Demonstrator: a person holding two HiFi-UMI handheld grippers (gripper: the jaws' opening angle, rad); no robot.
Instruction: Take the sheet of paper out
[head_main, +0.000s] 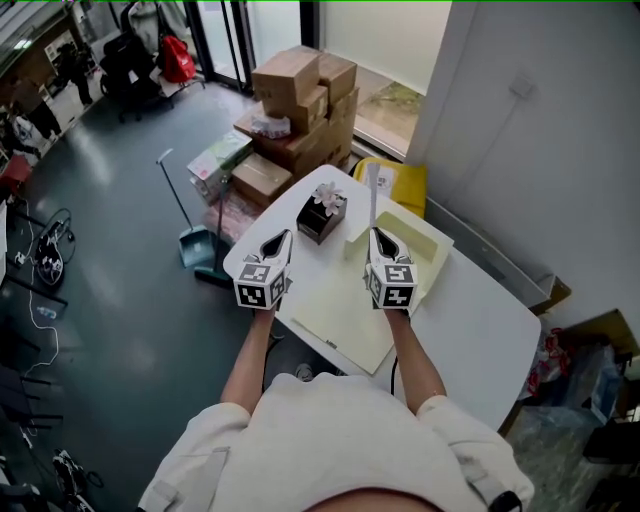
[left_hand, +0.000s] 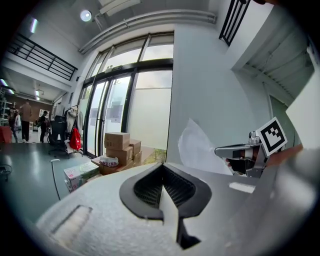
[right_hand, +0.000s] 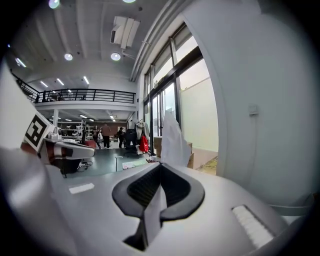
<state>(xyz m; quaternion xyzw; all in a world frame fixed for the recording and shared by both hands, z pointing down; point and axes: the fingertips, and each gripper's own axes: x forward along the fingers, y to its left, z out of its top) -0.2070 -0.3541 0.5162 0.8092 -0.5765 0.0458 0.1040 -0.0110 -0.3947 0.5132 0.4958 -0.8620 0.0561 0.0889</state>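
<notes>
A white sheet of paper (head_main: 372, 195) stands upright above the table, pinched at its lower end by my right gripper (head_main: 378, 236), which is shut on it. In the right gripper view the sheet (right_hand: 172, 142) rises straight out of the closed jaws (right_hand: 160, 172). Below lies an open pale yellow folder (head_main: 340, 300) on the white table (head_main: 480, 330). My left gripper (head_main: 278, 240) hovers to the left of the folder, over the table's left edge, jaws shut with nothing showing between them (left_hand: 162, 172). From the left gripper view, the sheet (left_hand: 200, 147) and the right gripper (left_hand: 240, 152) show at the right.
A black tissue box (head_main: 320, 215) stands on the table just beyond the grippers. Stacked cardboard boxes (head_main: 300, 100) sit on the floor behind the table, with a dustpan (head_main: 195, 245) to the left and a yellow bag (head_main: 400, 180) by the white wall.
</notes>
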